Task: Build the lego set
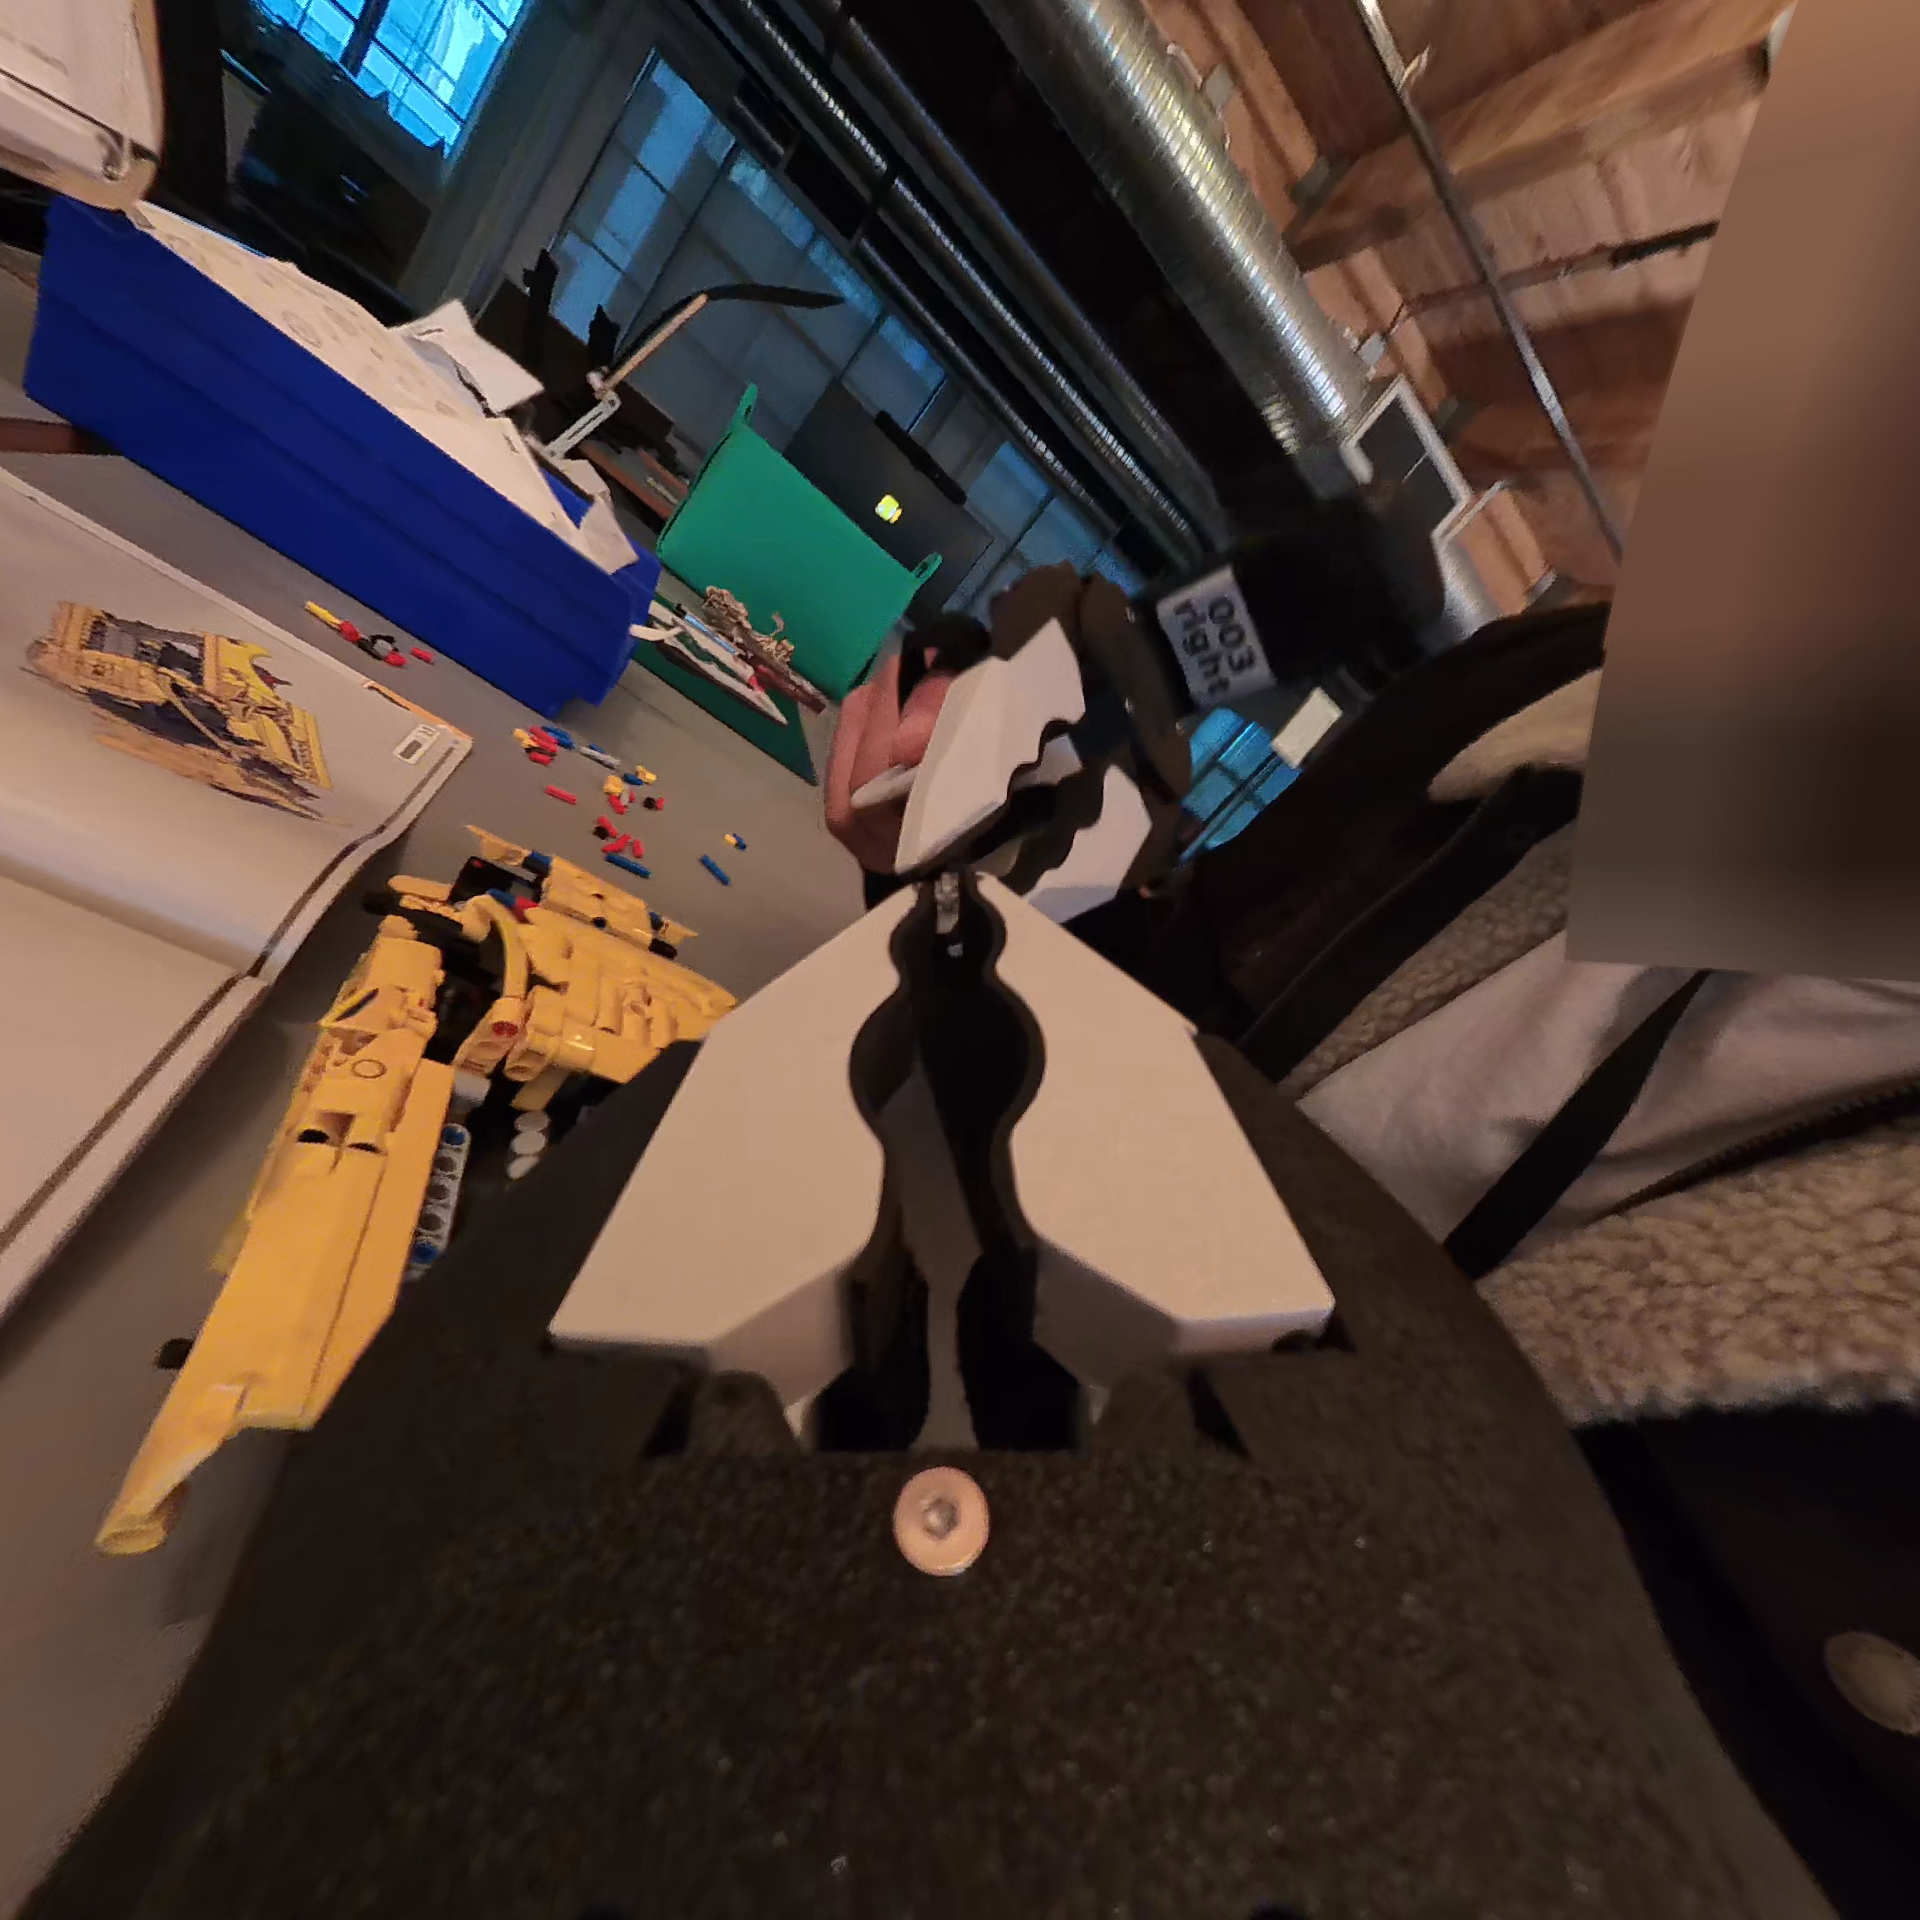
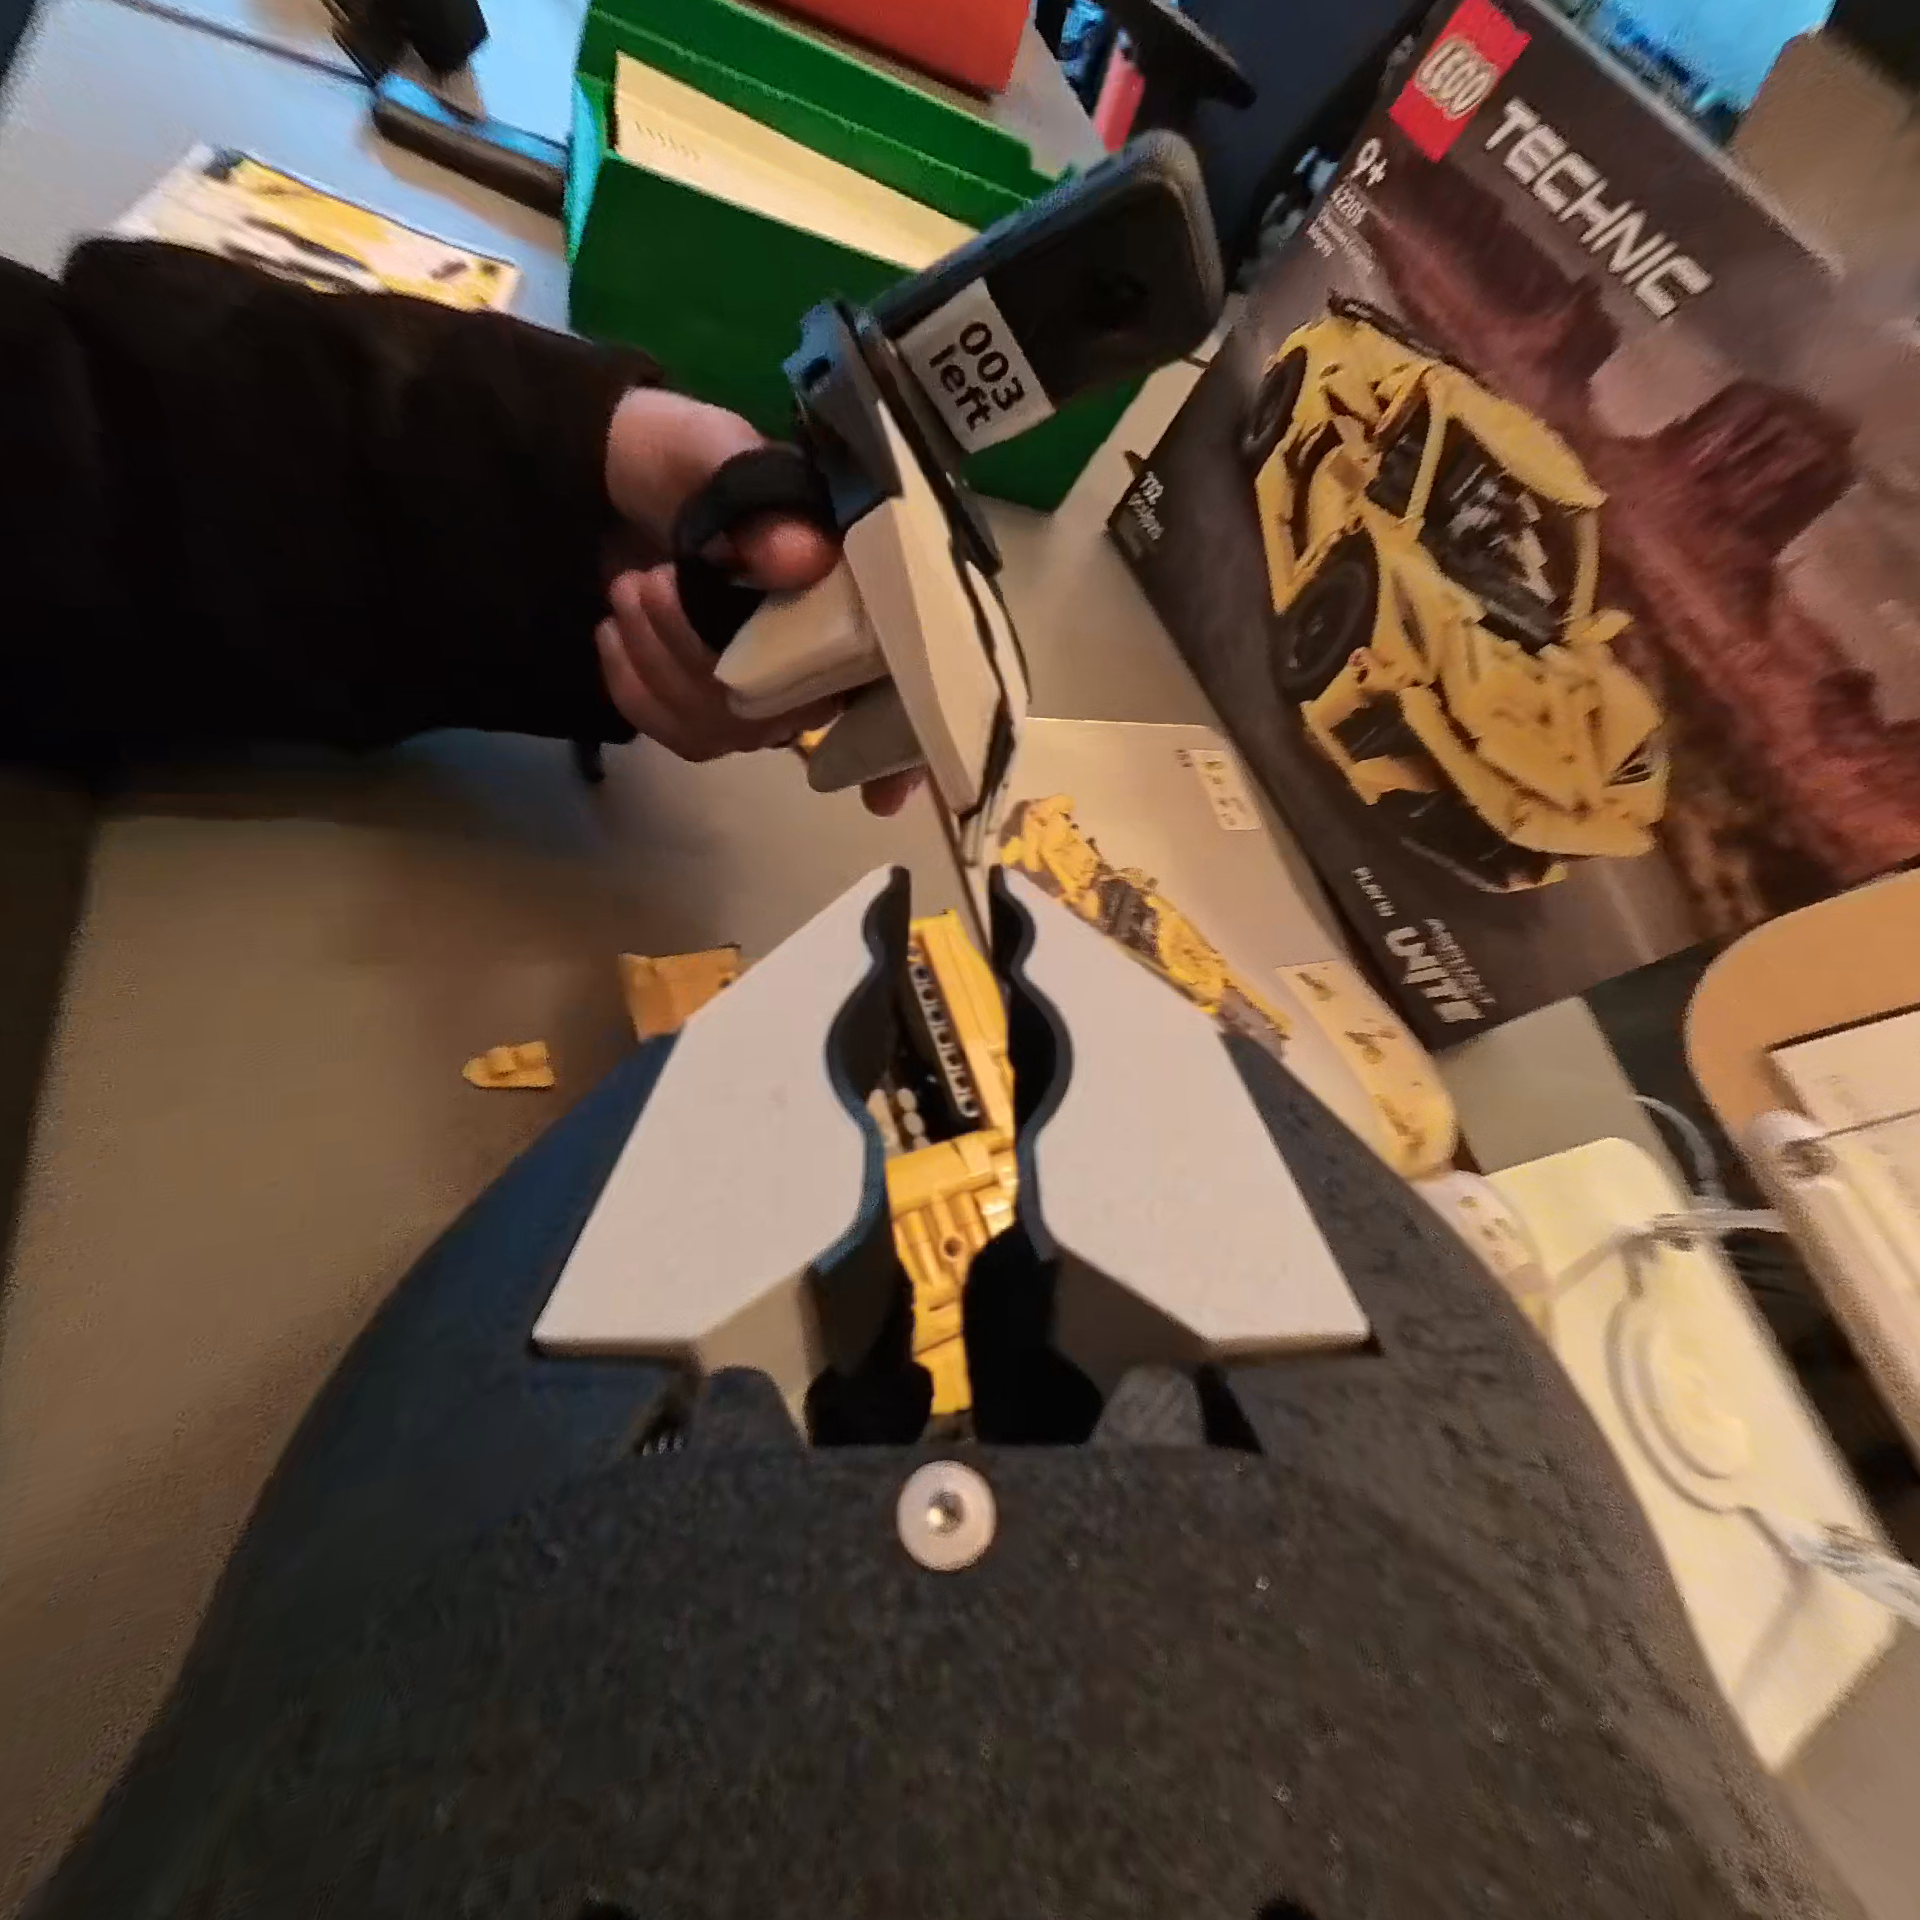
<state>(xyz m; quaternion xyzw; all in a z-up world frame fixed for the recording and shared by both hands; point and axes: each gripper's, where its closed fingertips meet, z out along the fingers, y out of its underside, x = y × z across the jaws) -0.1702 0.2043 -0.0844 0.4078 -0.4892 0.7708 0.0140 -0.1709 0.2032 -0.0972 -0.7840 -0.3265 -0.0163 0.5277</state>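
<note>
Grey tabletop (image 1: 727, 790), tall blue-lit windows (image 1: 665, 208) beyond its far edge, ribbed silver duct (image 1: 1195, 260) running above the windows, brick wall (image 1: 1455, 135) beside the duct, dim indoor light

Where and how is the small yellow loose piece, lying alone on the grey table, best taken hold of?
The small yellow loose piece lies flat on the grey table, apart from the larger yellow piece. It is probably best taken from straight above, the tool's two fingers closing across its short width, since it looks long, low and free on both long sides.
</note>
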